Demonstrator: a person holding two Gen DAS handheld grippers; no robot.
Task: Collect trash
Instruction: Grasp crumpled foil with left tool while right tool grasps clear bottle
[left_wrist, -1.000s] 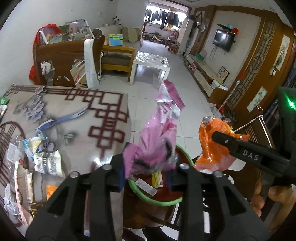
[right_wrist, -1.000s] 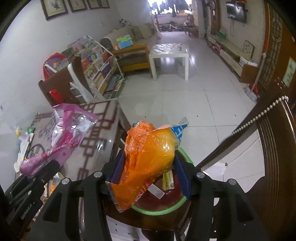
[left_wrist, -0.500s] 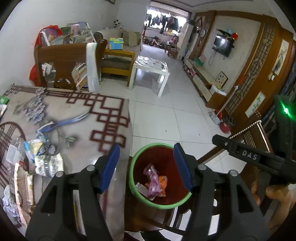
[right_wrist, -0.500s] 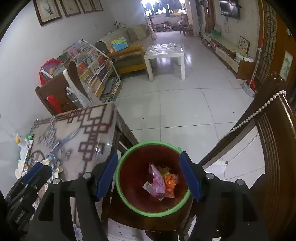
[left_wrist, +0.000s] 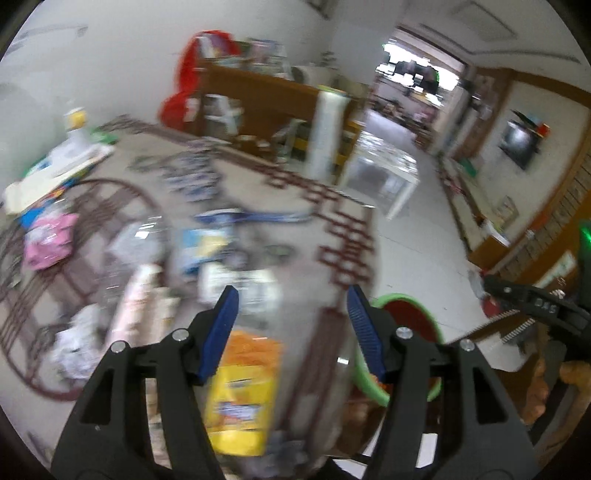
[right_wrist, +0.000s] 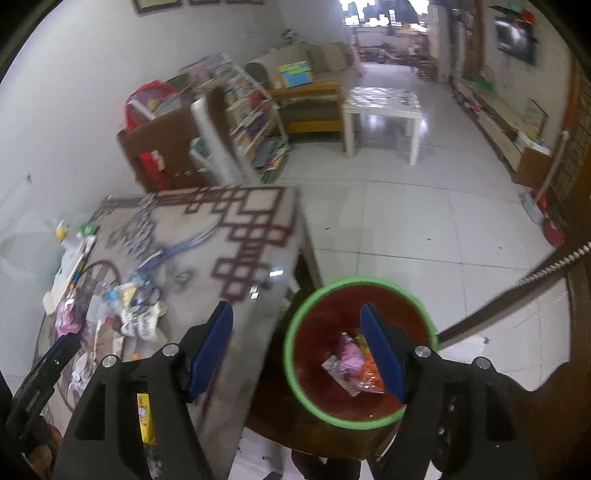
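In the left wrist view, the left tool (left_wrist: 291, 295) is seen released, its blue-padded fingers (left_wrist: 221, 325) spread wide with nothing between them, held over the near edge of the patterned worktop (left_wrist: 258, 177). Just beneath the gap a yellow and orange crinkled snack packet (left_wrist: 243, 387) is seen lying flat on the worktop, blurred by motion. Further along the surface a loose scatter of wrappers is spread: a white crumpled paper wad (left_wrist: 74, 354) at the left, a pale tube-shaped packet (left_wrist: 136, 299) beside it, a pink plastic wrapper (left_wrist: 50, 240) well to the left, and a blue and white foil bag (left_wrist: 207, 243) near the middle. Their finer details cannot be told through the blur.

In the right wrist view, the right tool (right_wrist: 295, 314) is likewise shown released and empty, its fingers straddling the worktop's right-hand edge and the green-rimmed red round bin (right_wrist: 291, 332). The bin is placed just beside the worktop, below its level, and a small heap of discarded wrappers (right_wrist: 351, 362), pink and orange among clear plastic, is seen lying on its bottom. The same bin is glimpsed at the right of the left wrist view, partly hidden behind the left tool's right finger.

Beyond the worktop, a brown wooden chair (right_wrist: 166, 144), a white low table (right_wrist: 380, 107) on the tiled floor and a wall-mounted dark television (right_wrist: 513, 35) are seen.
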